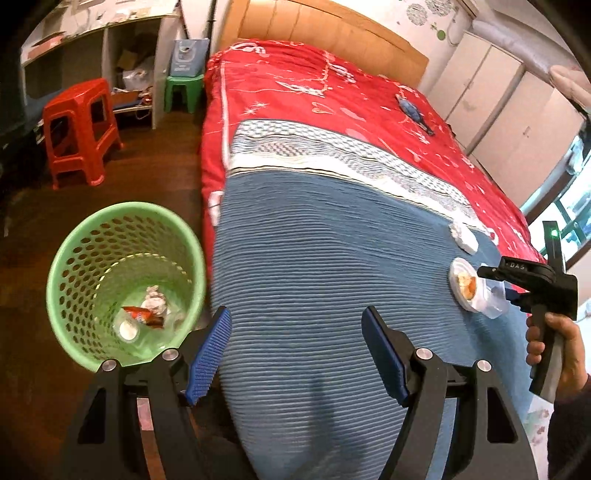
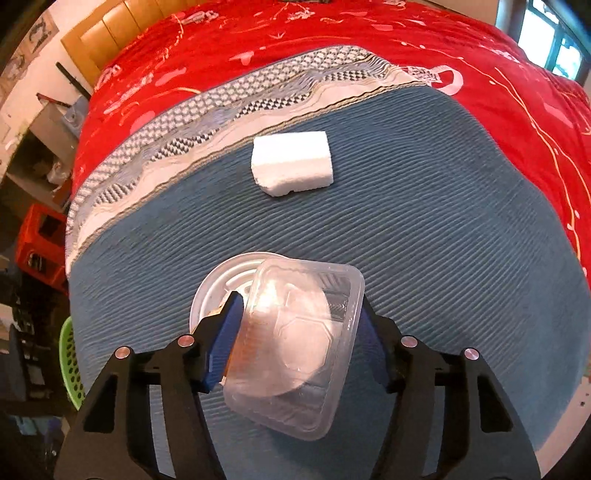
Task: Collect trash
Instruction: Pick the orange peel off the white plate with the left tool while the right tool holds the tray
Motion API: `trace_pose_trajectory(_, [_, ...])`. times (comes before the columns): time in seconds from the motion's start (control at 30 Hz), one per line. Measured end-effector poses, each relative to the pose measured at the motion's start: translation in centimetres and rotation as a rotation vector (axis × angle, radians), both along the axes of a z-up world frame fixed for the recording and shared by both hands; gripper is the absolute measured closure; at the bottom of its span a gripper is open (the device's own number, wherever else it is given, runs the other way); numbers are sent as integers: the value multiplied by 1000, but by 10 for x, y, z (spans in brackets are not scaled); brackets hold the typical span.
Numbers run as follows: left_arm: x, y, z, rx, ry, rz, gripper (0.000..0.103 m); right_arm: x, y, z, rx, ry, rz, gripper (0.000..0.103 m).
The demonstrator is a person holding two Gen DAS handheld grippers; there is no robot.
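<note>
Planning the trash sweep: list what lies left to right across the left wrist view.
Red stool → green basket → left gripper → foam block → plate → clear tub → right gripper → hand.

Dark wooden floor (image 1: 159,155), wooden headboard (image 1: 325,33), white wardrobe (image 1: 509,110), red stool (image 1: 81,129) beside green stool (image 1: 184,90)
</note>
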State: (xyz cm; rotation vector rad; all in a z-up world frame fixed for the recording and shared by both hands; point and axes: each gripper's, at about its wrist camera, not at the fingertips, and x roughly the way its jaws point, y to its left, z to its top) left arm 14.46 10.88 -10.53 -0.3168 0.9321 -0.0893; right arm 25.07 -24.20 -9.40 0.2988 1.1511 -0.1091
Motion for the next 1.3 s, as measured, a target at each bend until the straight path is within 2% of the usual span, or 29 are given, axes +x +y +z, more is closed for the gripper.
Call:
trace_pose_trajectory(0.17, [11,-38,6,-2,-7,-90,33,-16,-12,17,16,-47,30,43])
trace_pose_trajectory(0.47, [31,-141,23,27,-59,-311,34,-51,-42,39,24,-142,87,43])
trace_pose_trajectory(0.63, [50,-191,22,49,-56,-412,43,-67,-58,43,46,-181,100,43])
trace_pose_trajectory(0.87, [70,-238,5,118,-39,-499,57,-78,-73,37,80,-184,104,43])
trace_pose_trajectory(1.17, [91,-270,-6,162,-39,-554,63,-83,-81,26,111,-174,98,43])
trace_pose_trajectory(1.3, [96,-284,-15,218,-38,-577,67,-85,-82,24,121,-172,98,43])
